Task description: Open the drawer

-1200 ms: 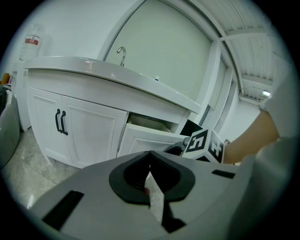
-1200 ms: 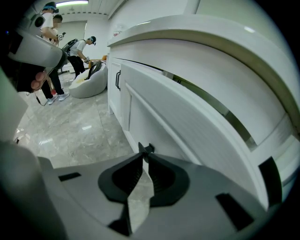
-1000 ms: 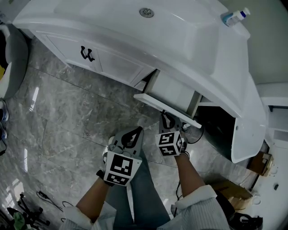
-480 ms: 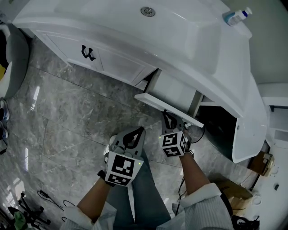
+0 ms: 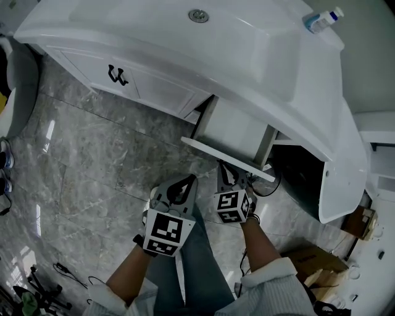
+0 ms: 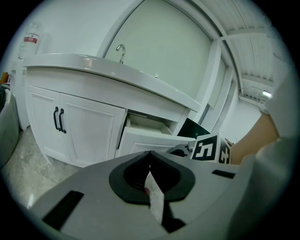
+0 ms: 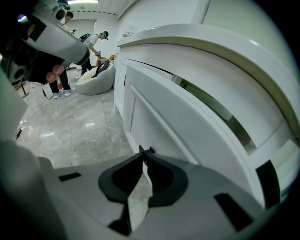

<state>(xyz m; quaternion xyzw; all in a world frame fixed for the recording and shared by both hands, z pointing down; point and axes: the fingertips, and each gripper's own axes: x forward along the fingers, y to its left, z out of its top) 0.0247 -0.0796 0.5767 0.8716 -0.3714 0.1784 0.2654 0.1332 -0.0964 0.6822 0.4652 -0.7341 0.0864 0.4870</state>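
Observation:
The white vanity's drawer (image 5: 229,155) stands partly pulled out under the countertop, its inside showing in the head view and in the left gripper view (image 6: 146,138). My right gripper (image 5: 224,170) sits just below the drawer's front edge, tips against the front panel (image 7: 187,126). In the right gripper view its jaws (image 7: 145,151) meet at the tips with nothing visible between them; no handle shows. My left gripper (image 5: 182,186) hangs back over the floor, shut and empty (image 6: 150,154), pointing at the vanity.
Two cabinet doors with black handles (image 5: 118,75) lie left of the drawer. A sink drain (image 5: 198,16) and a bottle (image 5: 321,20) are on the countertop. A dark open compartment (image 5: 301,180) is right of the drawer. People stand far off (image 7: 61,77).
The drawer front sits slightly further out from the vanity than a second ago. My right gripper shifted a little with it; the left gripper kept still.

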